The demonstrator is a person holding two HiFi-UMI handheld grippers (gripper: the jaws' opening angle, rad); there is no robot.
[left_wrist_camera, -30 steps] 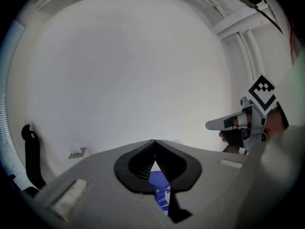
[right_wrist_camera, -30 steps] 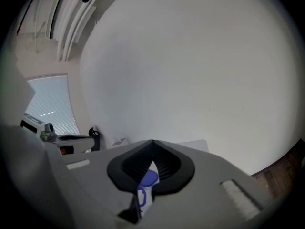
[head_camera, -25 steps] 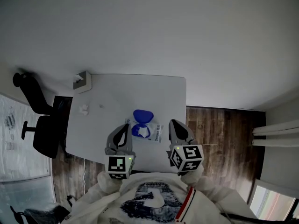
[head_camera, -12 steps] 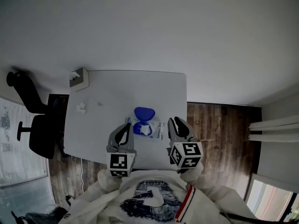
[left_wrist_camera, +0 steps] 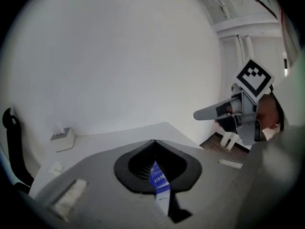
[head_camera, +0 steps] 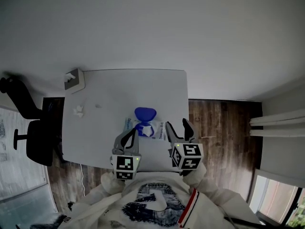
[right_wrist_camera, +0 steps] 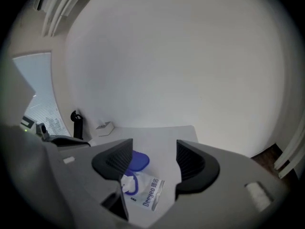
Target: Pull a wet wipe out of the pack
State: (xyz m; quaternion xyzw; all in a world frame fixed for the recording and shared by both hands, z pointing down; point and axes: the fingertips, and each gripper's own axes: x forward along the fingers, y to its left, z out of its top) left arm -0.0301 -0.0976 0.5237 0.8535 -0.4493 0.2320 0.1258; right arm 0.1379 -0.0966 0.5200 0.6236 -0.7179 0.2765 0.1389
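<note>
White rectangular table (head_camera: 109,89) with its far edge along the plain white wall, its right edge over open brown wood-plank floor (head_camera: 214,123), its left edge beside a black office chair (head_camera: 28,137), its near edge at the person's torso. Broad bare tabletop across the far and middle parts. Toward the near right, lying flat, a white soft plastic wet-wipe pack with blue print (head_camera: 151,130), well inside every edge. Round blue plastic lid (head_camera: 145,113) flipped open toward the far side; crumpled white wet wipe (right_wrist_camera: 127,182) bunched up in the blue-rimmed opening. Left hand-held grey gripper (head_camera: 129,136) just at the pack's near-left corner, jaws fully together, gripping nothing, only a sliver of the pack visible through the slit behind the tips in the left gripper view. Right hand-held grey gripper (head_camera: 178,128) just beside the pack's right end, jaws just opened wide, pads on nothing, pack and lid in the gap on the table ahead, untouched. At the far-left corner, a small pale tissue box (head_camera: 75,80) with white tissue poking out; nearer along the left side, a small crumpled white scrap (head_camera: 77,111).
</note>
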